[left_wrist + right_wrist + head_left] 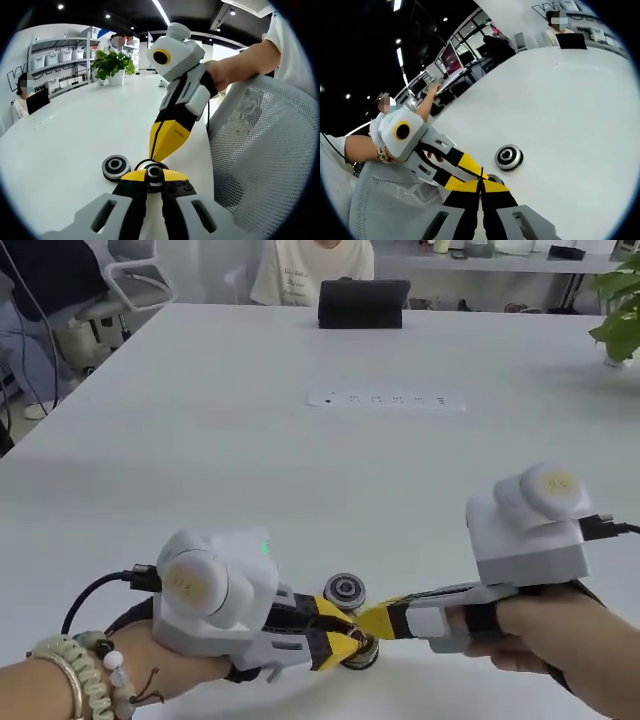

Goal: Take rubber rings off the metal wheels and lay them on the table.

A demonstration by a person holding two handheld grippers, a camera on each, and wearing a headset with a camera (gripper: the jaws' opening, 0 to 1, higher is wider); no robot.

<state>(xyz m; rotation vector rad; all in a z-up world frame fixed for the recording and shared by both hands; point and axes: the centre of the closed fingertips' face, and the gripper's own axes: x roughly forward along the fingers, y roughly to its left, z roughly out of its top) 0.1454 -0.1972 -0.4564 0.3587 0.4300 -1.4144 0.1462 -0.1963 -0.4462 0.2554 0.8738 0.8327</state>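
Observation:
A metal wheel [362, 655] [153, 170] is clamped upright between the yellow-tipped jaws of my left gripper [355, 645] [153, 176], which is shut on it just above the table near the front edge. My right gripper [368, 623] [480, 184] comes in from the right. Its jaws are closed together at the wheel's rim, pinching the thin black rubber ring [143, 163]. A second wheel [344, 590] [116, 166] [509, 157], still wearing its black ring, lies flat on the white table [250, 460] just behind the held one.
A white power strip [385, 400] lies mid-table. At the far edge are a black tablet [363, 303] and a seated person. A potted plant [620, 320] stands far right. A mesh chair back [260, 150] is close behind the grippers.

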